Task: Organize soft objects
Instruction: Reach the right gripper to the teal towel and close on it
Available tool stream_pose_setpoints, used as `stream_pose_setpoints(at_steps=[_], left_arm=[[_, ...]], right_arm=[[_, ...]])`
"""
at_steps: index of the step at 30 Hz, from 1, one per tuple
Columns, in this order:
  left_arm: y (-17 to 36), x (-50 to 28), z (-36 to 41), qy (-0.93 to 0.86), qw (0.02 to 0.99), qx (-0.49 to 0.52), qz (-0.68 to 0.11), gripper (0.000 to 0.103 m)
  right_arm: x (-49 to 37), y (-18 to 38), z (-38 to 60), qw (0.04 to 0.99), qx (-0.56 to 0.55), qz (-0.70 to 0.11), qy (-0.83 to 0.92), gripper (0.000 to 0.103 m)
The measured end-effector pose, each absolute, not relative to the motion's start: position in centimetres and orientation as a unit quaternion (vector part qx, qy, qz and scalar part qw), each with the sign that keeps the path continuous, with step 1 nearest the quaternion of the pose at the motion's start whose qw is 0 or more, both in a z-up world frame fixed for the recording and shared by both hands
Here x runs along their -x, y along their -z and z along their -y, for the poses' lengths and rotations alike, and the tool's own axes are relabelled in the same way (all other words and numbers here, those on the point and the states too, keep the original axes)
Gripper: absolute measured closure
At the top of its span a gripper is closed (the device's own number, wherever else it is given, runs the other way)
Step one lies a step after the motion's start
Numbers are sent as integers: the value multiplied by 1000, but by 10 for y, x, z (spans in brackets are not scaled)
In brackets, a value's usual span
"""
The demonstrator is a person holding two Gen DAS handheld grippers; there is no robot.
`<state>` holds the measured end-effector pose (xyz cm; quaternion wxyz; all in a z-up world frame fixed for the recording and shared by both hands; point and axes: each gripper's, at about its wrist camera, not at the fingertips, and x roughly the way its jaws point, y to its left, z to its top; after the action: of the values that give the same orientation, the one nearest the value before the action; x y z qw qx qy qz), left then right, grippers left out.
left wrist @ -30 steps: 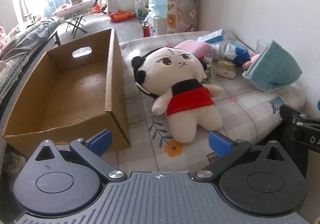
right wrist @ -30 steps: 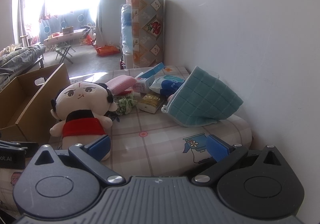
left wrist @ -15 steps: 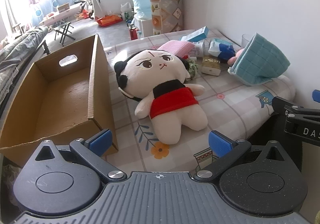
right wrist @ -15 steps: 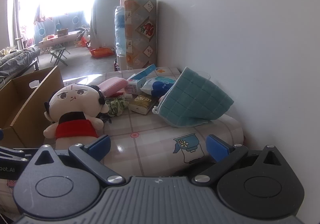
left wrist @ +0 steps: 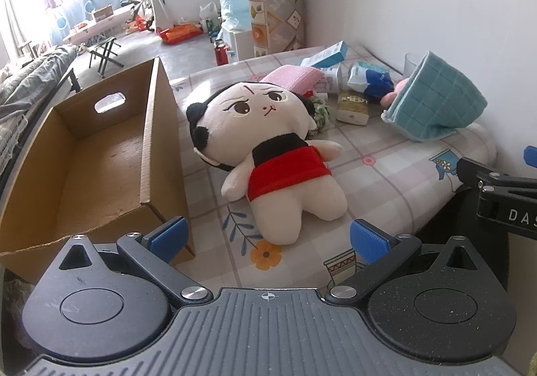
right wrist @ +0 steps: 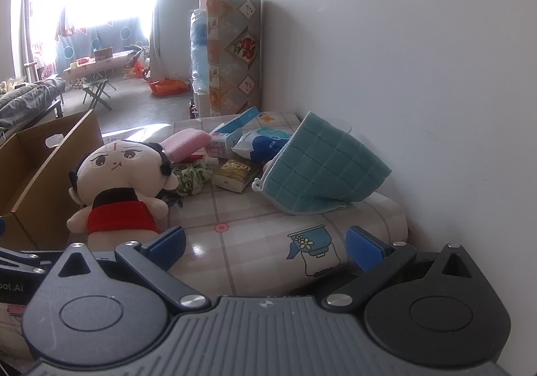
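The plush doll (left wrist: 278, 157) lies on its back on the tablecloth (left wrist: 379, 188), just beside the open cardboard box (left wrist: 84, 154), head toward the clutter at the wall and feet toward the two grippers. It looks light and thoroughly squashy, so I judge it will give under the fingers and not slip; the narrow red-clad waist or one stubby leg seems the surest place to pinch, since the big round head would likely bulge out of a grip. The teal cloth (right wrist: 319, 171), propped against the wall, looks limp and should drape when lifted by an edge. The left gripper (left wrist: 268, 238) hangs before the doll's feet with its jaws spread wide and empty; the right gripper (right wrist: 265, 241) sits at the table's near edge, likewise open with nothing between the pads. Compared with a second ago, the left gripper has swung back toward the doll after drifting off, and the right has drawn lower and slightly away.
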<state>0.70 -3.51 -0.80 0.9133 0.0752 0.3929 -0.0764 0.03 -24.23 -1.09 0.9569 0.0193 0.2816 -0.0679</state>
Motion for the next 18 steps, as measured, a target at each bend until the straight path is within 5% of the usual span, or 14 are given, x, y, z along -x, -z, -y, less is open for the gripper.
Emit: stream_pose_setpoints(at_steps=[10, 18], left_arm=[[10, -28, 50, 97, 914, -83, -384, 0], [10, -51, 64, 120, 919, -69, -369, 0]], right_arm=[[-25, 19, 264, 965, -3, -256, 59, 0], [-55, 21, 307, 986, 17, -162, 26, 0]])
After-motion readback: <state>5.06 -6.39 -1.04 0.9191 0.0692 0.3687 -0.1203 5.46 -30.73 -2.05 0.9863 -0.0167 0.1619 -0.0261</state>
